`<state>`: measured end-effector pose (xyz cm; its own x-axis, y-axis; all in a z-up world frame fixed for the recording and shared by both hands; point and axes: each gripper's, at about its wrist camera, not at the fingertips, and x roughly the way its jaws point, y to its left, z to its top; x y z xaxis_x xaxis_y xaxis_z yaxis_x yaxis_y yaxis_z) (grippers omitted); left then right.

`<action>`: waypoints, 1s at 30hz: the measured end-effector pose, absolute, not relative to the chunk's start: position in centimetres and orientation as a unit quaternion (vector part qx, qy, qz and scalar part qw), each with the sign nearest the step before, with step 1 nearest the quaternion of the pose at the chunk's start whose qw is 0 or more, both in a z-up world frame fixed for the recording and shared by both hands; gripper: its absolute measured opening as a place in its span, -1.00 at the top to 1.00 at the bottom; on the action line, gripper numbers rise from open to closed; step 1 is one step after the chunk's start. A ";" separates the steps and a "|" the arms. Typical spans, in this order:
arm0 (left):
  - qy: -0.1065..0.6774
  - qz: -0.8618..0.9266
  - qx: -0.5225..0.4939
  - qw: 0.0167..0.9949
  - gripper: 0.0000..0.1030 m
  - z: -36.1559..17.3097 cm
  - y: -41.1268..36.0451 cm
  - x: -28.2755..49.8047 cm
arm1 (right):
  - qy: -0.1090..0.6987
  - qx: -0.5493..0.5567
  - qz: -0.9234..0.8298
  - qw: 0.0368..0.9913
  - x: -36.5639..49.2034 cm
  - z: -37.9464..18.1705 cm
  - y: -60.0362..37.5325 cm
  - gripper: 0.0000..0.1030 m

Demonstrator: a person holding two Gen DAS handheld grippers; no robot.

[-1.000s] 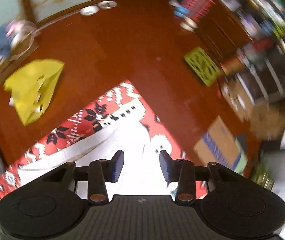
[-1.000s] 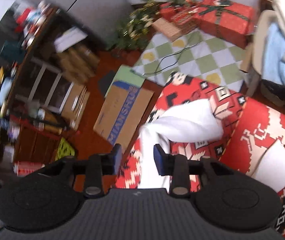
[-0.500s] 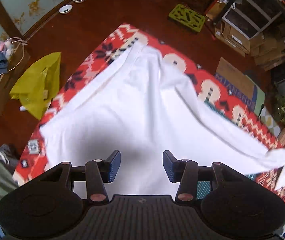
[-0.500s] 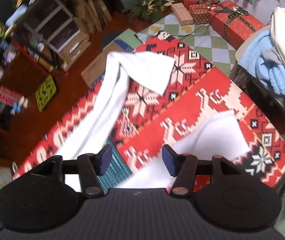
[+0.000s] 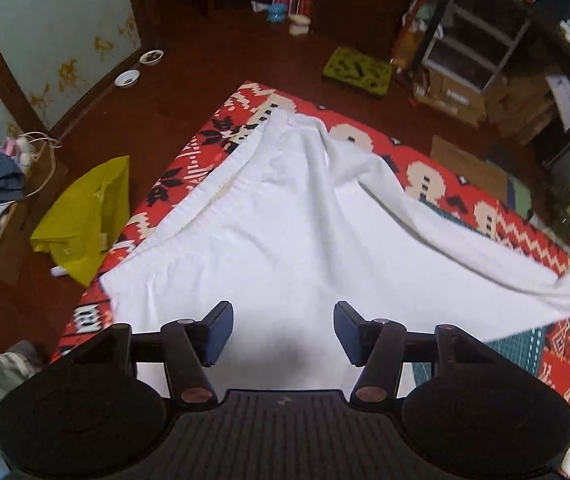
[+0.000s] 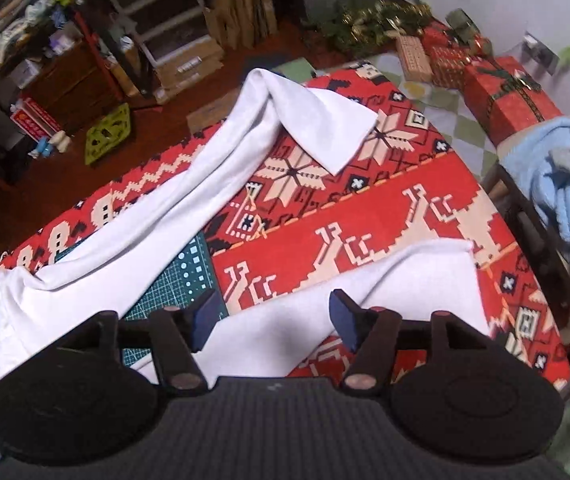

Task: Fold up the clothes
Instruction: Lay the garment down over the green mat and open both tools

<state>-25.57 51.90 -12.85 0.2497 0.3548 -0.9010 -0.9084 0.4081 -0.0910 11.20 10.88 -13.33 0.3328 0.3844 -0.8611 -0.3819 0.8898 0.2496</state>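
Lying spread across the red patterned table cover (image 6: 385, 208), the white trousers (image 5: 285, 216) had one leg (image 6: 269, 120) trailing far with its end folded back. The left gripper (image 5: 283, 330) and right gripper (image 6: 271, 318) hung above them, fingers wide apart, holding nothing.

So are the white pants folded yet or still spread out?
Spread. White pants lie open on the red cloth, legs apart, far cuff flipped over.
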 end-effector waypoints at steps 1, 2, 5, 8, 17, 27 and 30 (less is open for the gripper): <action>0.419 0.437 -0.321 0.728 0.05 -13.5 52.1 -26.0 | 0.511 -0.005 0.245 0.824 10.8 -13.6 10.9 -0.27; 0.406 0.437 -0.317 0.738 0.08 -14.0 52.3 -26.4 | 0.494 -0.010 0.254 0.832 10.5 -14.0 10.8 -0.27; 0.362 0.434 -0.305 0.766 0.22 -15.1 52.5 -27.7 | 0.442 -0.019 0.273 0.854 9.4 -15.2 10.3 -0.27; 0.317 0.424 -0.283 0.800 0.22 -16.0 52.0 -29.2 | 0.395 -0.012 0.287 0.873 8.2 -16.5 9.2 -0.26; 0.273 0.397 -0.285 0.828 0.31 -16.6 48.3 -35.3 | 0.302 0.001 0.327 0.895 2.9 -18.1 5.1 -0.03; 0.283 0.389 -0.281 0.831 0.41 -18.3 45.9 -40.2 | 0.288 -0.033 0.329 0.899 -0.5 -18.6 1.9 -0.03; 0.290 0.361 -0.304 0.833 0.48 -18.2 44.9 -40.3 | 0.316 -0.034 0.320 0.892 -1.1 -19.9 1.4 -0.01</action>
